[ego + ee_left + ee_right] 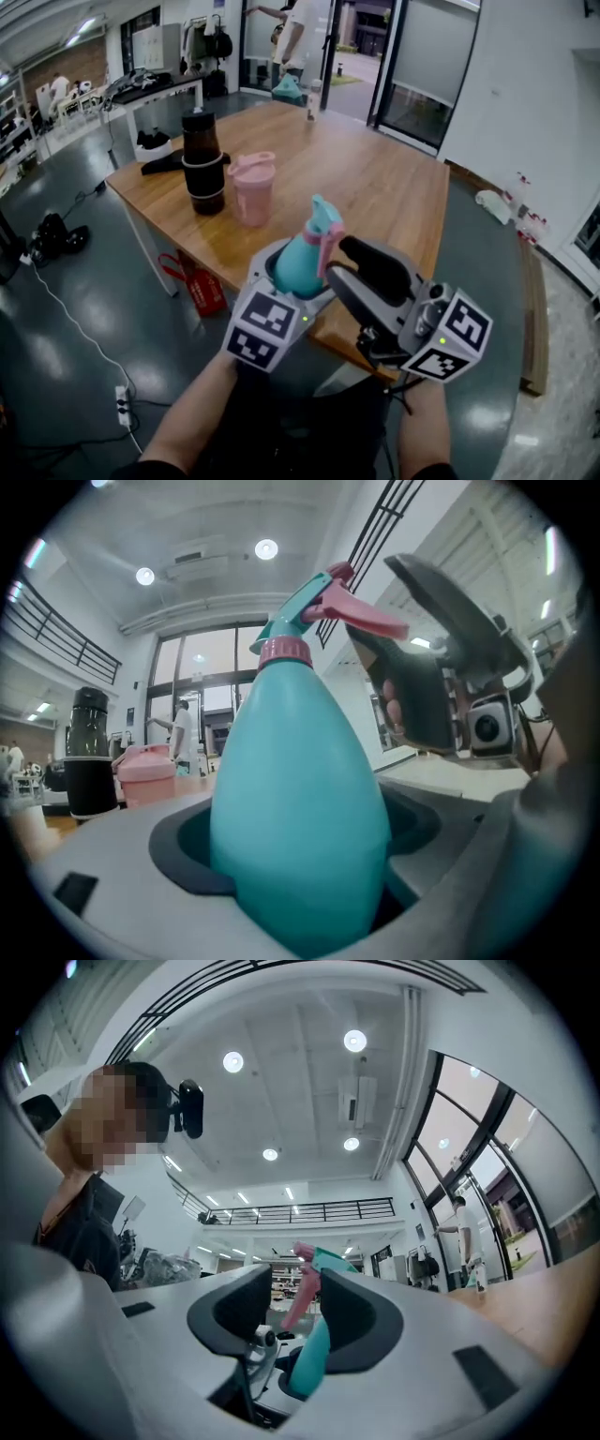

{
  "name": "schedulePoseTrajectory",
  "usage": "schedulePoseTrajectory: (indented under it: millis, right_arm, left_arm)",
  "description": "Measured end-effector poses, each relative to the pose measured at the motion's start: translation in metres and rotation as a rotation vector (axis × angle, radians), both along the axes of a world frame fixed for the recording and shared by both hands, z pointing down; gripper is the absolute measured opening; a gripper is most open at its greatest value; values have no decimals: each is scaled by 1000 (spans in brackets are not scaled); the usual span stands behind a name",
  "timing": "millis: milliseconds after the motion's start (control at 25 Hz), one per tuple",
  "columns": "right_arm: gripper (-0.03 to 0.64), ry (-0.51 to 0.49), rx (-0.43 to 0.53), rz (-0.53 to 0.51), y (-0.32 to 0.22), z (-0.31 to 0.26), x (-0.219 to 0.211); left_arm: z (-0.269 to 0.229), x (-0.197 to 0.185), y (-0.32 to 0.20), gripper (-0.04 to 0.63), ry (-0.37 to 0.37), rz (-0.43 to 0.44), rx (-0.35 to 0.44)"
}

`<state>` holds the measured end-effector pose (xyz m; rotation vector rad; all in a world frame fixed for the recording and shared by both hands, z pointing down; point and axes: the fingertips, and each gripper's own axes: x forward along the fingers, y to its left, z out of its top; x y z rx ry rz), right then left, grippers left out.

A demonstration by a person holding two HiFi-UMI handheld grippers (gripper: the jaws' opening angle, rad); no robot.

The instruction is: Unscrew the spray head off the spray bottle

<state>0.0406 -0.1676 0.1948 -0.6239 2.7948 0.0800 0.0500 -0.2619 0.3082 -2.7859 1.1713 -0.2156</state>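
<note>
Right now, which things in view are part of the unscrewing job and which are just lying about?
In the job: spray bottle, its spray head, left gripper clamping the bottle, right gripper open by the head.
Lying about: black tumbler, pink cup, red bag.

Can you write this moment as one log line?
left gripper: shut on bottle | right gripper: open, by spray head | spray head: not yet off

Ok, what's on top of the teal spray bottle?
A teal spray head with a pink trigger, sitting on a pink collar. What lies under the collar is covered, so how tight it sits cannot be seen.
</note>
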Motion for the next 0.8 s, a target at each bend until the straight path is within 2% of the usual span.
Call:
schedulePoseTrajectory:
  millis: [120, 200, 520, 800]
  right_arm:
    - [157, 96, 38, 65, -3, 6, -9]
    - [130, 125, 47, 95, -5, 10, -8]
    - [111, 114, 38, 117, -10, 11, 9]
    - [111, 104, 23, 165, -24, 15, 27]
  left_arm:
    - [-1, 2, 3, 443, 9, 14, 4]
    - [-4, 5, 6, 443, 14, 34, 11]
    - [-6, 7, 10, 443, 68, 100, -13]
    - [-6, 6, 12, 443, 76, 116, -10]
